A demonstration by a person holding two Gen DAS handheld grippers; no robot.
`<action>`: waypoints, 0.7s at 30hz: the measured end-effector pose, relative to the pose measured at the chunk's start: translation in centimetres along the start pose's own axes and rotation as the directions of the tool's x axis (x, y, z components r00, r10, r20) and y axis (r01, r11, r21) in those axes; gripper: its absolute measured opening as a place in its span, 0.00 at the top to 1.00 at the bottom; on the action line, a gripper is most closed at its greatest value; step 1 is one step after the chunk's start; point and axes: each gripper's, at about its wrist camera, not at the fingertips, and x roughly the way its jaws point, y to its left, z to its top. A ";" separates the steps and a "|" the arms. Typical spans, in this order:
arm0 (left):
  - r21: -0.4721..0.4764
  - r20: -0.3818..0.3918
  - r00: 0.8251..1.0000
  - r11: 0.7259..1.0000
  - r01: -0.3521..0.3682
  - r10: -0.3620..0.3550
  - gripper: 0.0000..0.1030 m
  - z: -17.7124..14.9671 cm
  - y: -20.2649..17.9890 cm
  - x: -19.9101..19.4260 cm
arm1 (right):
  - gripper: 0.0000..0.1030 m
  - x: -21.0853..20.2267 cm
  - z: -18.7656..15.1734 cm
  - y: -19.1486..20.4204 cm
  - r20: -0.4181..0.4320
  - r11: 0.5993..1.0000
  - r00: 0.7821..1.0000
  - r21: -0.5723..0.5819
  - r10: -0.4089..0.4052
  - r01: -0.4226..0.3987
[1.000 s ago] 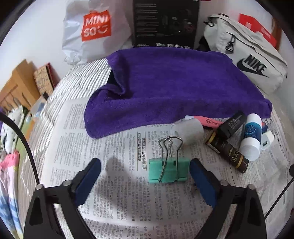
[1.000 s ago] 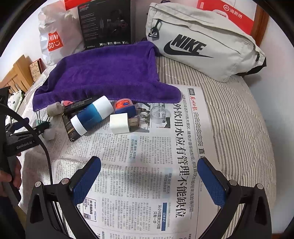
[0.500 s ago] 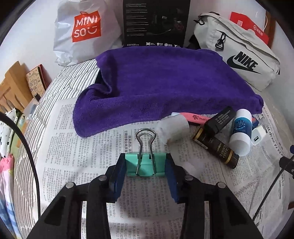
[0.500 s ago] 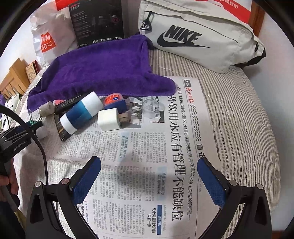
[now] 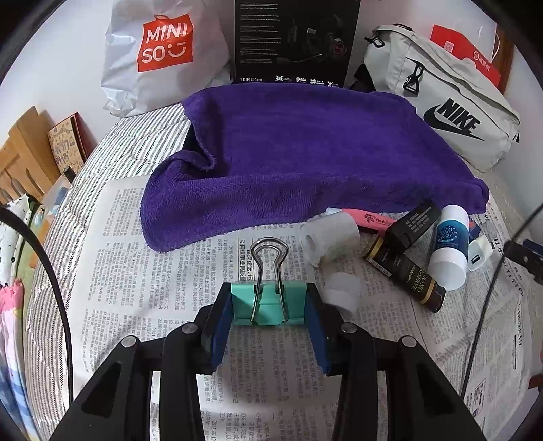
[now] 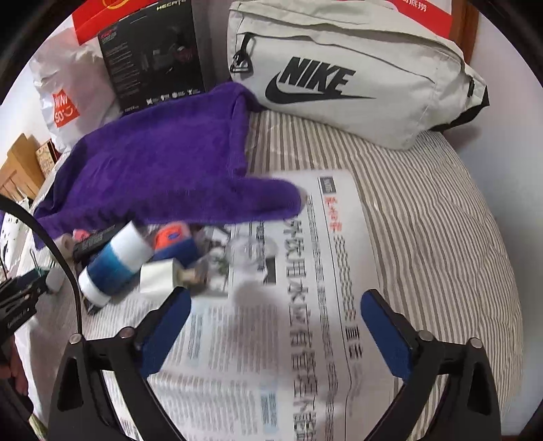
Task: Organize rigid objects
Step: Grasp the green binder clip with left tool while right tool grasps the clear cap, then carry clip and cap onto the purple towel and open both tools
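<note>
Binder clip [image 5: 268, 303] sits crosswise in the left claw [image 5: 269, 317], handles pointing forward; right claw [image 6: 271, 325] gapes wide, empty, beside the clutter.

1. White wall [image 5: 68, 51] behind; daylight, soft shadows.
2. Grey-striped bedsheet [image 6: 441, 220] under spread newspaper [image 5: 135, 271].
3. Wooden furniture [image 5: 20, 159] at left edge.
4. Brown wooden frame [image 6: 470, 30] in far right corner.

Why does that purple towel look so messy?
The towel lies rumpled, its front edge draped over the pink tube and newspaper. Nearby, bottles lie tipped in a jumble.
</note>
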 end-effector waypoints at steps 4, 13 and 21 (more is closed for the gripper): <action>0.000 0.004 1.000 1.000 0.003 -0.003 0.62 0.1 0.0 0.2 | 0.20 1.7 0.7 0.2 -0.010 0.999 1.000 -0.035 -0.030 0.029; 0.001 0.014 1.000 1.000 0.011 -0.011 0.62 0.4 -0.1 0.5 | 0.45 3.3 1.0 1.3 0.007 0.997 1.000 -0.071 0.002 -0.002; -0.039 0.017 0.996 0.995 0.088 -0.087 0.62 0.2 1.3 -0.1 | 0.74 2.4 1.2 1.0 -0.007 0.997 1.000 -0.078 0.021 -0.021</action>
